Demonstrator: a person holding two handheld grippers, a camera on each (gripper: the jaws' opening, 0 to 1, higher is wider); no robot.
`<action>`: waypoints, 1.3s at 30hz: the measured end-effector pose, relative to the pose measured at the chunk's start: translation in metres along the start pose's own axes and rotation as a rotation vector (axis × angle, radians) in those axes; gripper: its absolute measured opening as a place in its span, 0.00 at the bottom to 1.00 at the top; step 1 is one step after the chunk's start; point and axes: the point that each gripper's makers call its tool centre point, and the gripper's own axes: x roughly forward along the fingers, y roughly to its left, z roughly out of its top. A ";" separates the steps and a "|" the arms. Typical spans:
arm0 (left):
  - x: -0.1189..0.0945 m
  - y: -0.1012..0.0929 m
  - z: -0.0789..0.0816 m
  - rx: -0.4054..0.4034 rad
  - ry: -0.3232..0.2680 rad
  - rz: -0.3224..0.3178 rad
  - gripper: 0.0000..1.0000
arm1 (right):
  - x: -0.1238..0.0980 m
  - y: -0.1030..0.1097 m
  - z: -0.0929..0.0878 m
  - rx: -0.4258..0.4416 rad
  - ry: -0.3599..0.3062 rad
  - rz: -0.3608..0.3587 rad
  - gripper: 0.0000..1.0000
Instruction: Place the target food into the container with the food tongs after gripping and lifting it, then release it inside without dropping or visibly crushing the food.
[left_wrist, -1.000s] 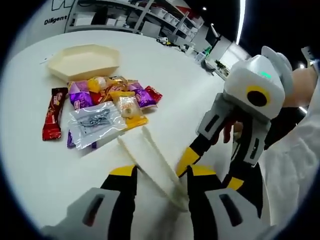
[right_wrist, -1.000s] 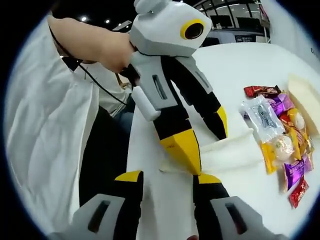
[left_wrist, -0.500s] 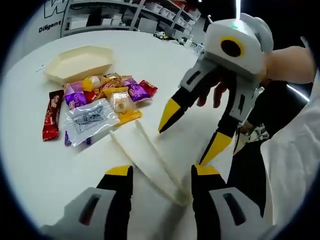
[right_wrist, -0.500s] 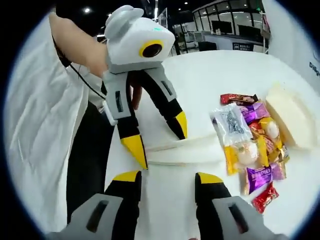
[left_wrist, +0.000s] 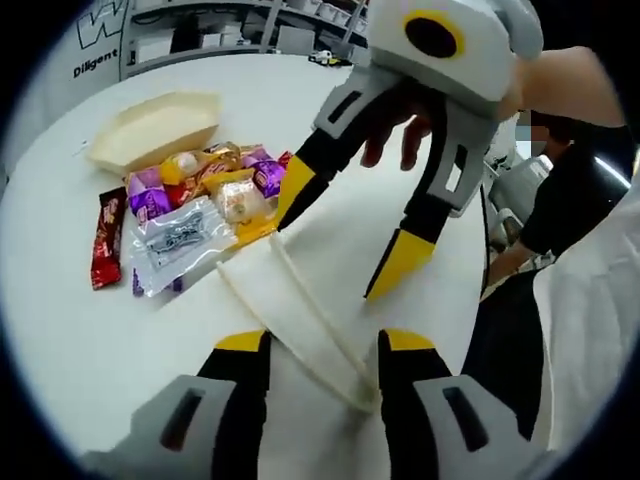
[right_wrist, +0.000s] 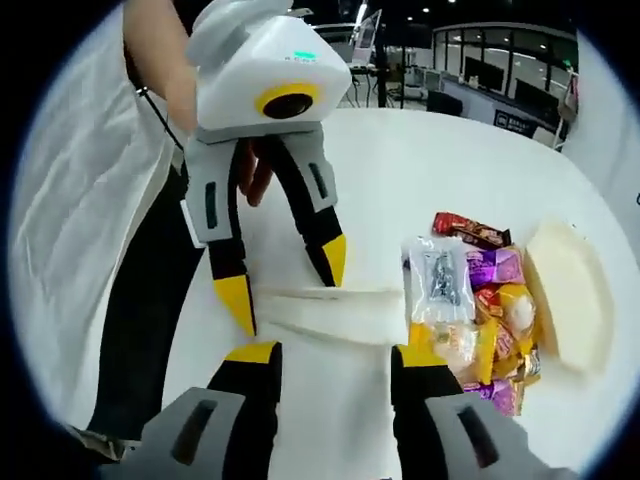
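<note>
White food tongs (left_wrist: 300, 320) lie flat on table (left_wrist: 80, 330), arms splayed; both grippers' tongs wide, holding nothing.

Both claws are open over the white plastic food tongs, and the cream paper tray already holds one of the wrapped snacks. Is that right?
Not quite: the cream paper tray holds nothing, as the left gripper view shows. The wrapped snacks all lie on the table beside it. The left claw and right claw are open over the white plastic food tongs.

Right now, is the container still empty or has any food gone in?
Empty. The beige container shows a bare inside in the left gripper view, and the wrapped snacks lie in a pile on the table beside it.
</note>
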 end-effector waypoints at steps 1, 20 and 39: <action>0.001 -0.001 0.000 0.010 0.004 0.004 0.42 | 0.001 -0.001 0.002 -0.007 -0.001 0.002 0.39; -0.002 0.005 -0.005 0.074 0.039 0.050 0.38 | 0.008 0.001 -0.007 -0.067 0.084 0.052 0.34; -0.008 0.023 -0.008 0.150 0.055 0.078 0.35 | -0.005 0.021 -0.032 0.039 0.073 0.011 0.27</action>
